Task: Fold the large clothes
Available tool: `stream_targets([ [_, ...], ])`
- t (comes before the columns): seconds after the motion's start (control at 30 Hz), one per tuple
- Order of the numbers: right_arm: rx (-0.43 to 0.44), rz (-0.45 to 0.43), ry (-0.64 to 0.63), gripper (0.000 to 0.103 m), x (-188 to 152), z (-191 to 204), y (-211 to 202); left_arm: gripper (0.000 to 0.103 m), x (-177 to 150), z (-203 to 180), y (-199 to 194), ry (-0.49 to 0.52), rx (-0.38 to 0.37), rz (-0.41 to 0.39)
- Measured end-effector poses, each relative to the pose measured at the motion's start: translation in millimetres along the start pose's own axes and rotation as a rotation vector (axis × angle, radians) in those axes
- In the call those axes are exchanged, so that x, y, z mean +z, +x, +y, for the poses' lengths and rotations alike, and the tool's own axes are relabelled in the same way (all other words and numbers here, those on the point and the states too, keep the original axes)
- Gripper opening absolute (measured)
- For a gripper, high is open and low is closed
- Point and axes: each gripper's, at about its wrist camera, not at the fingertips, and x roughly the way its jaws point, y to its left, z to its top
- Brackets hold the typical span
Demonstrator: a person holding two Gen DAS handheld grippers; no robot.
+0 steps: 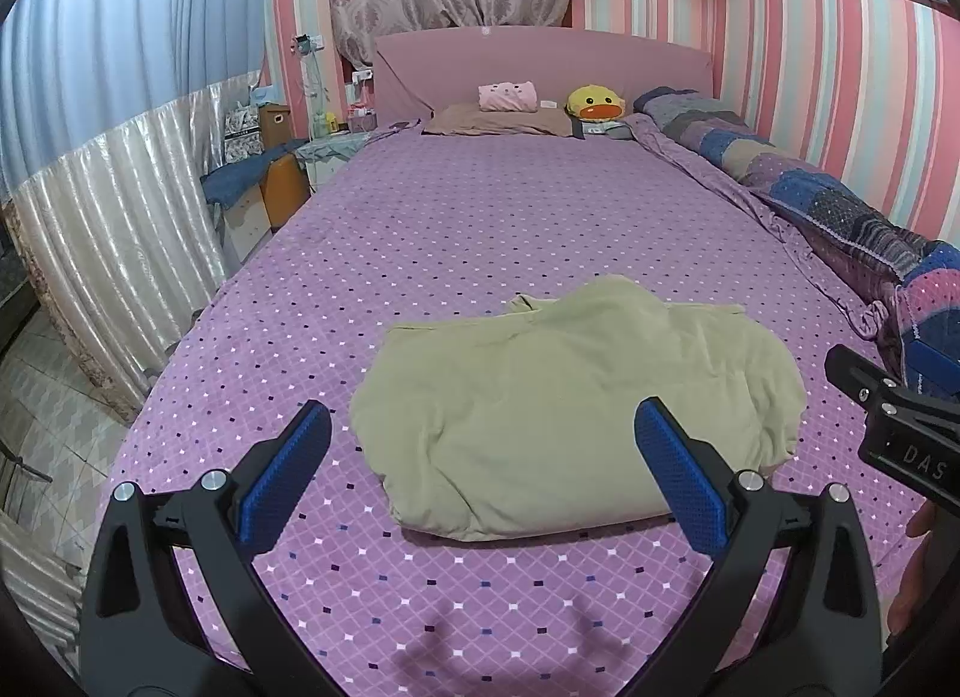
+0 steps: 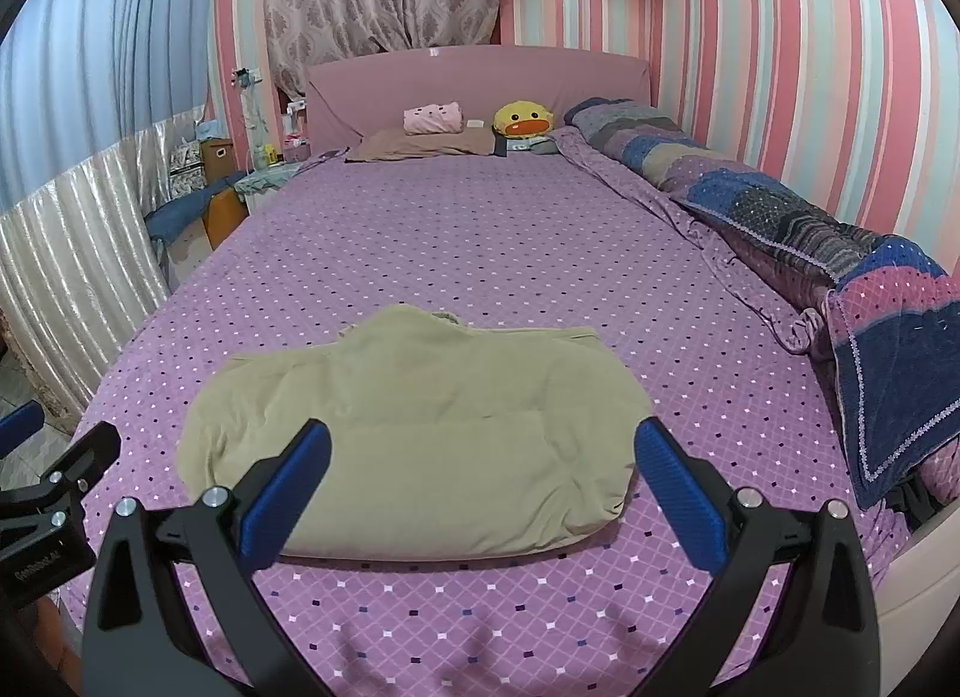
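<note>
Khaki cloth fills the middle of both my views: the garment (image 1: 570, 403) lies folded into a thick, puffy bundle on the near part of the bed (image 1: 468, 229), resting flat on the purple sheet with its small diamond print. Its near edge is rounded and doubled over; a collar or flap pokes up at the far side.

My left gripper (image 1: 483, 457) is released, its blue pads spread wide with nothing between them, and it hangs above the sheet just short of the bundle's near edge. In the left view the garment shows between and beyond the two fingers, not touched by either. My right gripper (image 2: 483, 475) is likewise spread and empty, poised over the near edge of the same bundle; I cannot tell if its left pad brushes the cloth or only overlaps it in the view. The two tools sit side by side, each one catching the black body of the other at the edge of its picture.

Farther up the bed, a brown pillow (image 1: 498, 120) lies at the pink headboard (image 1: 540, 66), with a pink plush (image 1: 507, 95) on it and a yellow duck toy (image 1: 596, 101) beside it. A rolled patchwork quilt (image 1: 810, 187) runs along the striped wall on the right.
</note>
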Motion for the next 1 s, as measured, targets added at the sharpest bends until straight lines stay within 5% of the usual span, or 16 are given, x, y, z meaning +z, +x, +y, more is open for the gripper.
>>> stream_targets([
  [1.0,-0.015,0.008,0.005,0.101,-3.6,-2.1,1.0,0.100,1.1,1.6,0.9,0.003,0.012,0.001],
])
